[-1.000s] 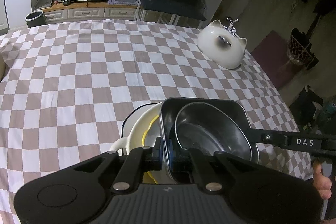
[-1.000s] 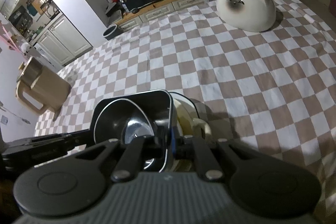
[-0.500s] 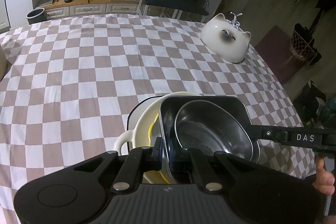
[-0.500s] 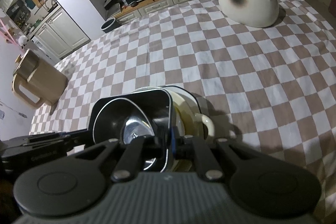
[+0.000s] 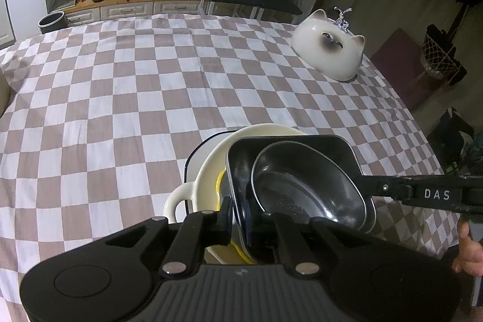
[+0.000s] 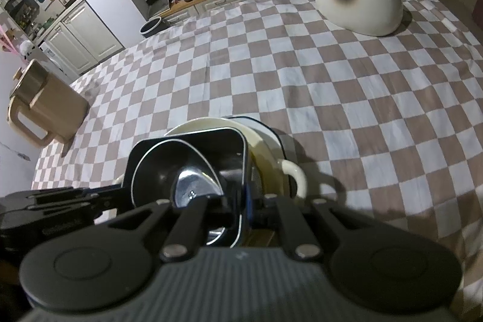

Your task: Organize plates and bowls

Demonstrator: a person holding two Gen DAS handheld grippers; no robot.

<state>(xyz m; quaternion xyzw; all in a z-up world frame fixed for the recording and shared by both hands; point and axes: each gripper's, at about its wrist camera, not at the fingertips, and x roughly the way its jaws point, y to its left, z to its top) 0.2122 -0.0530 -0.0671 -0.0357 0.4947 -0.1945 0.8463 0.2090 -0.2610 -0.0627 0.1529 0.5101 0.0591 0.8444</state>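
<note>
Tray: the black rectangular tray (image 5: 338,147) sat at lower centre of both views, on top of a stack, its long axis running left to right in the left view, tilted so its open side faced the cameras.
Bowl: a round dark bowl (image 5: 305,186) lay inside the tray, also tilted; in the right view its bottom (image 6: 193,189) shone silver.
Stack: under the tray were a cream dish (image 5: 211,168) with a loop handle at its lower left, a yellow rim (image 5: 219,180) inside it, and a white plate with a dark edge (image 5: 193,153) at the bottom.
Left gripper: left gripper (image 5: 241,219) pinched the tray's near-left rim, though the jaws were opening (barely, the rim was between them and touched).
Right gripper: right gripper (image 6: 247,201) was pressed tight on the tray's right rim; in the left view it entered from the right edge (image 5: 422,193), marked DAS.
Table: checked cloth (image 5: 120,98) covered it, bare around the stack.
Around: a cat-shaped white dish (image 5: 329,50) stood at upper right, well apart from the stack.
Only left view: a hand (image 5: 468,252) at lower right edge.
Only right view: a tan jug (image 6: 42,107) at the left table edge, and the dish's second handle (image 6: 294,177) on the right.
</note>
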